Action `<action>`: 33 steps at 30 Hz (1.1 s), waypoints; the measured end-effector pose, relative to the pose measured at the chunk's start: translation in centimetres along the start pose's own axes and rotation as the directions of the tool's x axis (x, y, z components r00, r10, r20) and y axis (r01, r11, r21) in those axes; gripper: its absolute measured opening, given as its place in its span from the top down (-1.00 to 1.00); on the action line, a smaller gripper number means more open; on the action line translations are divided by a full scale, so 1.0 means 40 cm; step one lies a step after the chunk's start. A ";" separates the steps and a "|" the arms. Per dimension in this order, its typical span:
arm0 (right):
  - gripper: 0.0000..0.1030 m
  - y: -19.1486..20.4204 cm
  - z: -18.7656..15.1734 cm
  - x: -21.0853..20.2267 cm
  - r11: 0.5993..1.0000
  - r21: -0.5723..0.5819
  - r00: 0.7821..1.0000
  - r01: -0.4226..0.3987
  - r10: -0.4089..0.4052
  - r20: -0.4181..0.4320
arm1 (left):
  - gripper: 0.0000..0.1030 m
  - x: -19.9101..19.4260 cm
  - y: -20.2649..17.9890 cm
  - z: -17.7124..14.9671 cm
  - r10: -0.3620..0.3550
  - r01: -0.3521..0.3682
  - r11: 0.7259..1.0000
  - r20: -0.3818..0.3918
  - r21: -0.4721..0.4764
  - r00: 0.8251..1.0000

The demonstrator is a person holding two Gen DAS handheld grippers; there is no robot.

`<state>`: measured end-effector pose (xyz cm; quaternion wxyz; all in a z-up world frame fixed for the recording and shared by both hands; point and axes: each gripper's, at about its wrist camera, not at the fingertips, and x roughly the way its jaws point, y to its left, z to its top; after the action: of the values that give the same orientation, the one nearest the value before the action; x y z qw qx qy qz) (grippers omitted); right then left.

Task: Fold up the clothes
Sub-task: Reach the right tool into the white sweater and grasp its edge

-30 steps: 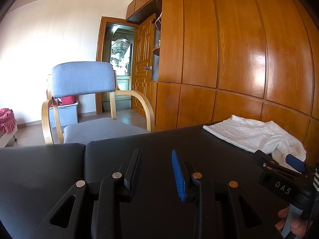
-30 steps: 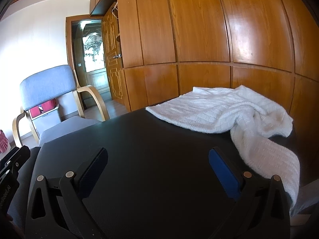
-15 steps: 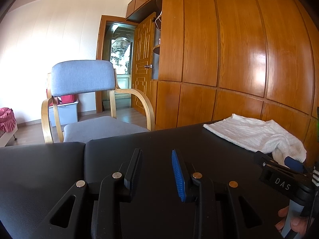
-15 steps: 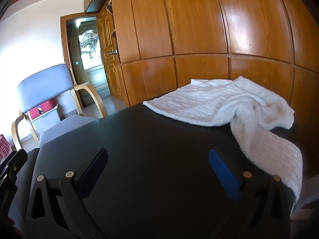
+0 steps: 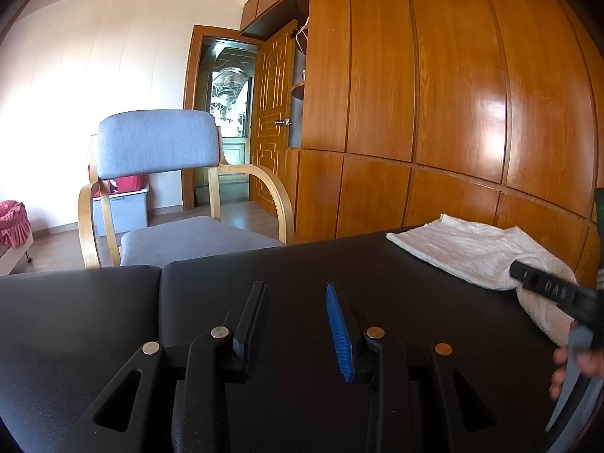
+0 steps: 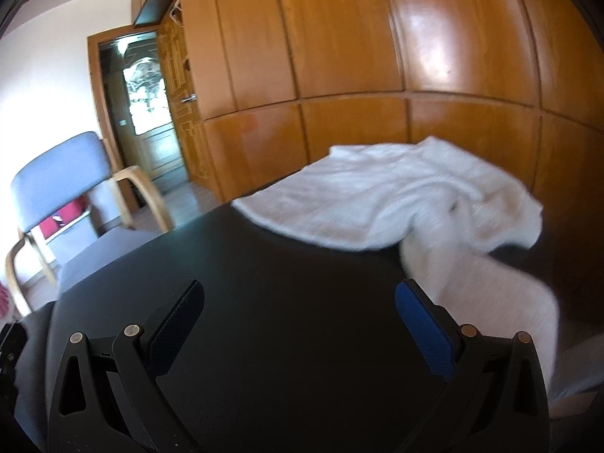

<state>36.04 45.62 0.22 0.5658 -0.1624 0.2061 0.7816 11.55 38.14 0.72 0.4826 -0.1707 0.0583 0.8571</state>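
The white knit garment [image 6: 381, 204] lies rumpled on the black table [image 6: 283, 283]; the right gripper [image 6: 298, 313], jaws wide apart, faces it, apparently approaching an edge; the left gripper [image 5: 298, 313], jaws part open, holds nothing.

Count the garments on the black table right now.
1. A single white knit garment lies crumpled at the far right of the black table, one part trailing toward the right gripper. Anything beneath it would be hidden.

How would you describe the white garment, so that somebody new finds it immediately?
Find the black table in front of the wooden wardrobe wall. At its far right end lies the white garment, crumpled, one part trailing toward the near edge. Nothing else on the table is cloth.
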 end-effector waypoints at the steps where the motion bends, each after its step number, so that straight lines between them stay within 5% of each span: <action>1: -1.00 -0.016 0.011 0.014 1.000 -0.003 1.000 0.008 -0.008 -0.013 | 0.38 0.000 0.000 0.000 0.002 -0.002 1.000 -0.001 0.001 1.000; 13: -1.00 -0.226 0.124 0.228 0.991 -0.036 0.961 0.131 -0.136 -0.241 | 0.35 0.025 -0.001 -0.002 0.043 -0.044 0.999 -0.048 -0.002 0.998; 23: -1.00 -0.299 0.124 0.420 0.980 -0.064 0.871 0.187 -0.195 -0.451 | 0.27 0.039 0.005 -0.006 0.051 -0.052 0.999 -0.081 -0.012 0.995; 33: -1.00 -0.312 0.107 0.432 0.985 -0.086 0.885 0.150 -0.172 -0.432 | 0.26 0.054 0.014 -0.009 0.056 -0.059 0.998 -0.110 -0.030 0.992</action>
<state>42.52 65.32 -6.24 0.5636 -0.3647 0.2941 0.6803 10.12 39.49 -0.42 0.4509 -0.2234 0.0752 0.8609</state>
